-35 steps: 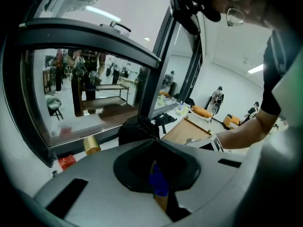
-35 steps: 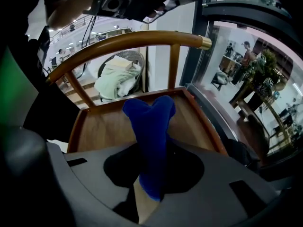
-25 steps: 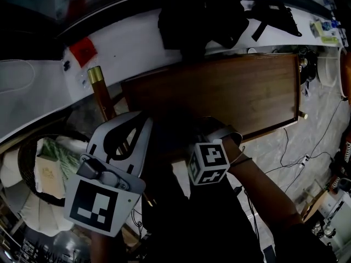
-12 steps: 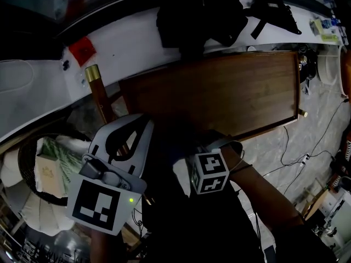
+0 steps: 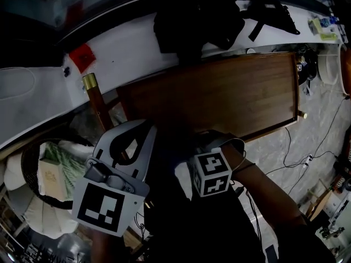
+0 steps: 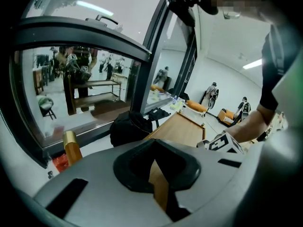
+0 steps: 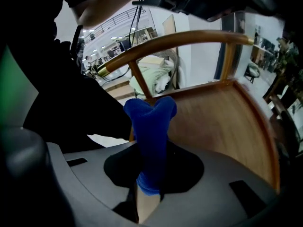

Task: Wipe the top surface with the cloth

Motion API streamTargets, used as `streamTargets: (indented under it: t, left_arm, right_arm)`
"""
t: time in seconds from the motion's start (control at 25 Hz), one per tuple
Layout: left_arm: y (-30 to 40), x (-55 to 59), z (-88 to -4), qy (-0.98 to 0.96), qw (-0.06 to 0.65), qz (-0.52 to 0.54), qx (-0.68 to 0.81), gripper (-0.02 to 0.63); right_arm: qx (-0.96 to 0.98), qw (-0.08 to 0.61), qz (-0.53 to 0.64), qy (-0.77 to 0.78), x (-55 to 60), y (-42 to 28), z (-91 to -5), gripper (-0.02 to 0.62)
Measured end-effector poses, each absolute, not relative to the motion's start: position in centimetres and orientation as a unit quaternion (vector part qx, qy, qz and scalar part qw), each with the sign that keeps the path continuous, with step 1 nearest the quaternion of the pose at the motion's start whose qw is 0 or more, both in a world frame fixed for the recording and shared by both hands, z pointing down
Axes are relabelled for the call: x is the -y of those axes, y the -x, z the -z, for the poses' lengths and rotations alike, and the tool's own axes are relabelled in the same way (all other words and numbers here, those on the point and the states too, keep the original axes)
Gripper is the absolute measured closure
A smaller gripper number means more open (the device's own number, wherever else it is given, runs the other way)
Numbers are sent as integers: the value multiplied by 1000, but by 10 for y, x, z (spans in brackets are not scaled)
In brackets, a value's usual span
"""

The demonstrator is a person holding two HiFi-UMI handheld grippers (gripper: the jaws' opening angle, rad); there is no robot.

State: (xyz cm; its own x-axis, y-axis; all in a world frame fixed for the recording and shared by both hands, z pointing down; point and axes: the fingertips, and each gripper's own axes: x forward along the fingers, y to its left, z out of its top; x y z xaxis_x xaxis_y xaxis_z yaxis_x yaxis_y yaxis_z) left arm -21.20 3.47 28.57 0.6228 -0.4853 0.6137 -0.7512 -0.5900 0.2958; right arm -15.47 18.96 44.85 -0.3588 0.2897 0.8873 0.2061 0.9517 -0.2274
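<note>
Cloth (image 7: 150, 136): blue, bunched, clamped between the jaws of the right hand-held gripper (image 7: 147, 176), its free end sticking out past them over the near edge of the table (image 5: 241, 92); contact with the wood cannot be told. Table: dark brown wooden top, rectangular, raised rim. Left hand-held gripper (image 6: 161, 186): jaws closed together, nothing between them, held near the table's left corner. Black bag (image 5: 194, 18): beyond the table's far edge.

Cloth (image 7: 150, 126) royal blue; table top (image 5: 219, 97) dark reddish-brown, wood grain.
</note>
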Motion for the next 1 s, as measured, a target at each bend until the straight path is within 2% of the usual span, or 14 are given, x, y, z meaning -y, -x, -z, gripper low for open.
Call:
streamTargets:
  t: [0.48, 0.72, 1.0]
  left_arm:
    - [201, -21, -283, -859, 269, -242, 361, 595]
    - [192, -20, -287, -861, 272, -243, 355, 595]
    - [191, -20, -292, -859, 277, -246, 354, 595]
  right_arm:
    - [848, 527, 58, -12, -18, 148, -419, 495]
    - [844, 529, 82, -27, 16, 159, -428, 495]
    - [841, 538, 59, -19, 20, 160, -451, 495]
